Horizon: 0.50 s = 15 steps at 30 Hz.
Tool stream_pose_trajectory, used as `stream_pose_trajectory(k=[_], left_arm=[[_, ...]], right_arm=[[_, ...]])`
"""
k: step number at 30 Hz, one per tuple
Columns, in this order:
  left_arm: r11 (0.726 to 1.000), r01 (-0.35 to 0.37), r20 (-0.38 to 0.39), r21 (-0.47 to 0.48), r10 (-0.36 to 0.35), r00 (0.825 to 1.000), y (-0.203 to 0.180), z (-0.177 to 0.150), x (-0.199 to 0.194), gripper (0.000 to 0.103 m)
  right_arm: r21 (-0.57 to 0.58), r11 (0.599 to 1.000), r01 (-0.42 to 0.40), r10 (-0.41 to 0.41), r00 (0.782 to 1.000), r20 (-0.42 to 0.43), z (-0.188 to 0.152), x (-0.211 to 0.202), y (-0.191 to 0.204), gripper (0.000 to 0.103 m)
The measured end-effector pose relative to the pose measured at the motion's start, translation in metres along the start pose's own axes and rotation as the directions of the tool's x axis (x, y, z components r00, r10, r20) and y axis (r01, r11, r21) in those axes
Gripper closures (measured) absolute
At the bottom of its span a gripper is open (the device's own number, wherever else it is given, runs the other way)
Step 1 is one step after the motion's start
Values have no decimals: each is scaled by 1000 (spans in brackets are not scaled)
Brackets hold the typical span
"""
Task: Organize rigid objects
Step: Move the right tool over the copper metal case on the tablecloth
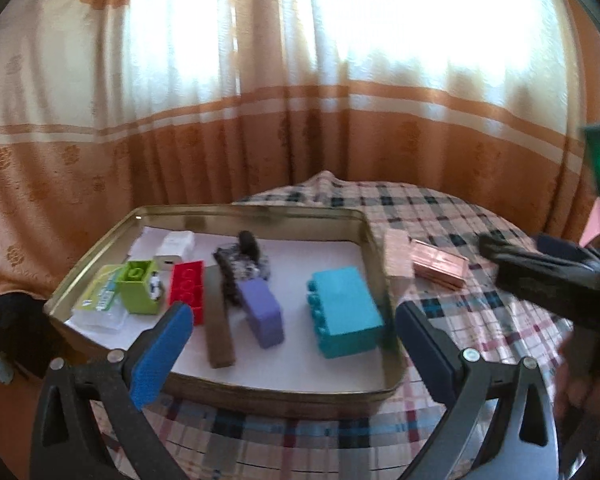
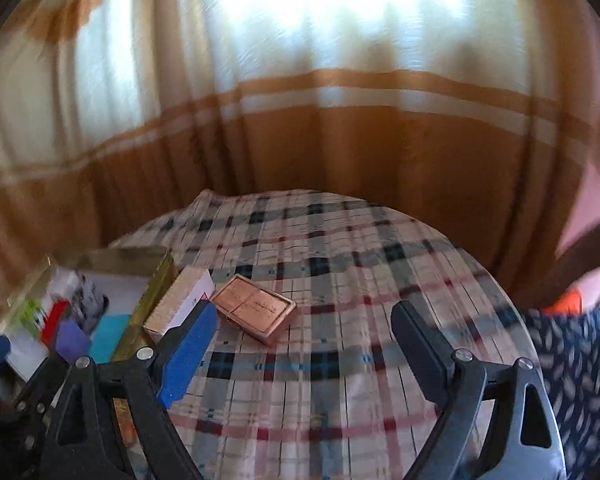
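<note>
Both the left claw [image 1: 292, 344] and the right claw [image 2: 300, 344] gape wide, holding nothing. A teal block [image 1: 346, 312] lies inside the metal tray [image 1: 380, 272], while a copper case [image 2: 254, 308] and a pale box [image 2: 180, 304] rest on the plaid tabletop [image 2: 340, 248] just beside the tray.

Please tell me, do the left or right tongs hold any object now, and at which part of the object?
Nothing is held. The left tongs stand open above the metal tray, and the right tongs stand open over the checked cloth, touching no object.
</note>
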<state>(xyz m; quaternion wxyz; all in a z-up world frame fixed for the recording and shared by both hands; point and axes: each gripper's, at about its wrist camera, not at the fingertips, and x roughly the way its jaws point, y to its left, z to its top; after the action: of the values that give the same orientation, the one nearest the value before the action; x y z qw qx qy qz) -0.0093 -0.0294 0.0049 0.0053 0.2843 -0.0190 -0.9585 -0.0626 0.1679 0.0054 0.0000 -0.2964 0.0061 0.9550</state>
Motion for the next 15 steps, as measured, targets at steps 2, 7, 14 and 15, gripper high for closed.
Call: stream_pose_trajectory(k=[2, 7, 14, 15], left_arm=[[1000, 14, -13, 9, -13, 1000, -3, 2, 2, 1], [998, 30, -23, 52, -29, 999, -6, 17, 1, 1], [997, 34, -69, 73, -29, 997, -12, 29, 13, 1], [997, 35, -77, 69, -30, 997, -13, 30, 15, 1]], right_arm=[[-79, 996, -31, 27, 998, -50, 5, 19, 6, 14], [-156, 979, -129, 97, 975, -199, 4, 65, 12, 25], [-137, 962, -235, 190, 941, -279, 12, 98, 16, 30], [-134, 959, -249, 202, 935, -293, 10, 99, 18, 34]])
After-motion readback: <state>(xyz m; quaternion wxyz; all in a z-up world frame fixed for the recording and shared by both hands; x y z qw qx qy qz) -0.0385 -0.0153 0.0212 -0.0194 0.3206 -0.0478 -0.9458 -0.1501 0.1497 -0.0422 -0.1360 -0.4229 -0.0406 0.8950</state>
